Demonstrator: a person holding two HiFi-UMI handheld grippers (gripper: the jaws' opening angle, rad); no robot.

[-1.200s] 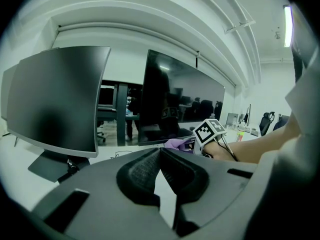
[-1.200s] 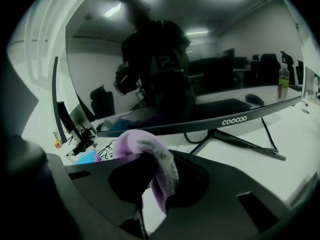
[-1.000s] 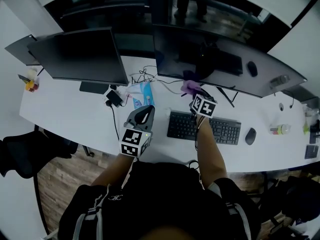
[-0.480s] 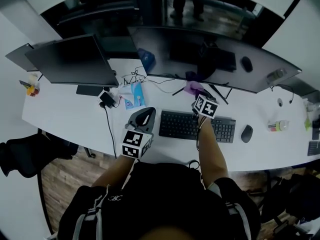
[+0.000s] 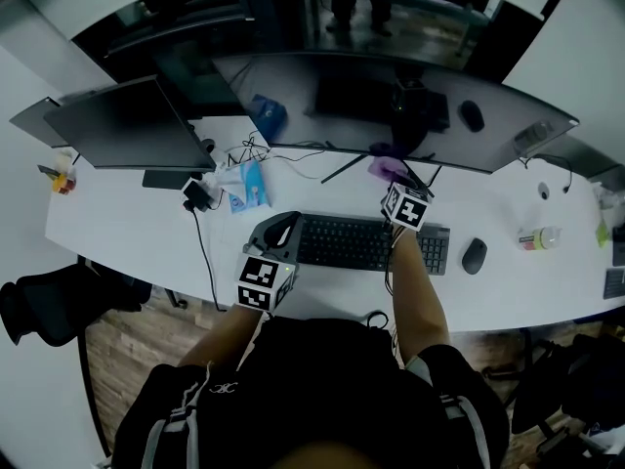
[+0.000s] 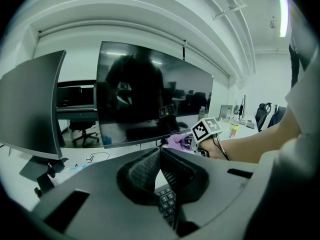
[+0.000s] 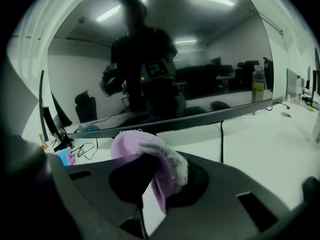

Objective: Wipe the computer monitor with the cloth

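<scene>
A wide curved dark monitor [image 5: 391,106] stands at the back of the white desk [image 5: 127,228]. My right gripper [image 5: 393,178] is shut on a purple cloth [image 5: 387,168] just in front of the monitor's lower edge. In the right gripper view the cloth [image 7: 159,168] hangs folded over the jaws, with the monitor [image 7: 200,69] filling the view beyond. My left gripper [image 5: 281,229] is shut and empty, low over the keyboard's left end. The left gripper view shows its pads meeting [image 6: 160,151], the monitor [image 6: 150,104] ahead, and the right gripper [image 6: 196,140] with the cloth [image 6: 175,140].
A second monitor [image 5: 122,125] stands at the left. A black keyboard [image 5: 361,242] and mouse [image 5: 474,255] lie at the desk's front. Cables [image 5: 244,152], a blue packet [image 5: 246,186] and a bottle [image 5: 542,237] are on the desk. A dark chair [image 5: 59,301] stands at lower left.
The desk has slid left in the head view, so both grippers sit farther right along the keyboard. The right gripper still holds the cloth by the monitor's lower edge.
</scene>
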